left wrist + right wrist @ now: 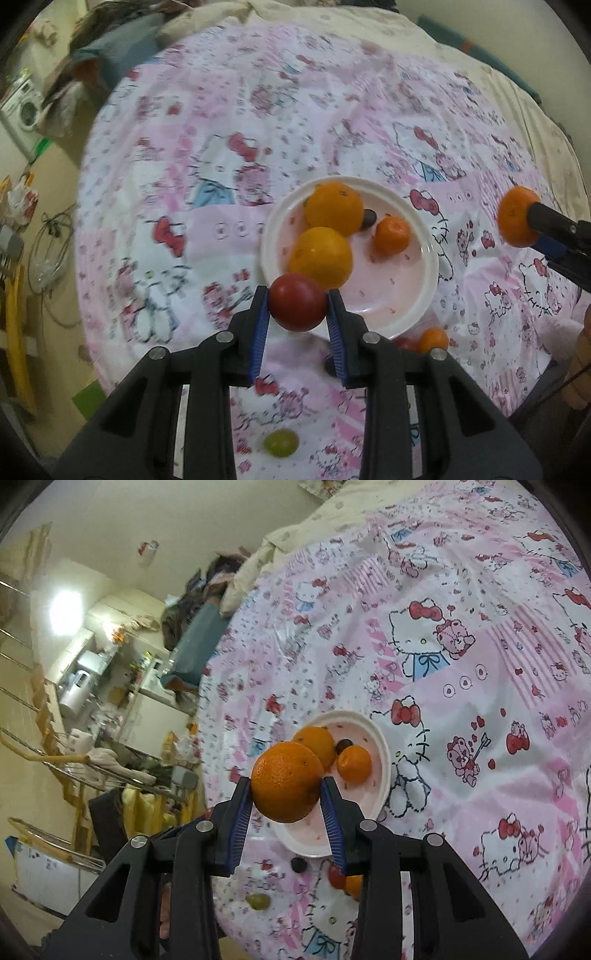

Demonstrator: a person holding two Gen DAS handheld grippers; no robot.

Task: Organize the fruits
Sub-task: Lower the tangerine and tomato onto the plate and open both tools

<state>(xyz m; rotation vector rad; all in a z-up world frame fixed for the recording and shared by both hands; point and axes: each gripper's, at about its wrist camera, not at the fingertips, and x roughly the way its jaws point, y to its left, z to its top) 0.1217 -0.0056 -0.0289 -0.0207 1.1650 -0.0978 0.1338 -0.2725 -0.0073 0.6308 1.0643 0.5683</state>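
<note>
My left gripper (297,295) is shut on a round red fruit (297,304), held just above the near rim of a white plate (397,299). Two big oranges (320,257), a small mandarin (392,234) and a dark grape (369,218) lie on that plate. My right gripper (286,781) is shut on a large orange (287,782), held in the air on the near side of the plate (384,771). In the left wrist view that same orange (515,216) hangs at the far right, away from the plate.
Loose on the pink cartoon-print cloth (221,184) near the plate lie a green grape (280,443), a small mandarin (434,339), a red fruit (335,877) and a dark grape (298,864). Left of the bed are cluttered shelves and a washing machine (26,107).
</note>
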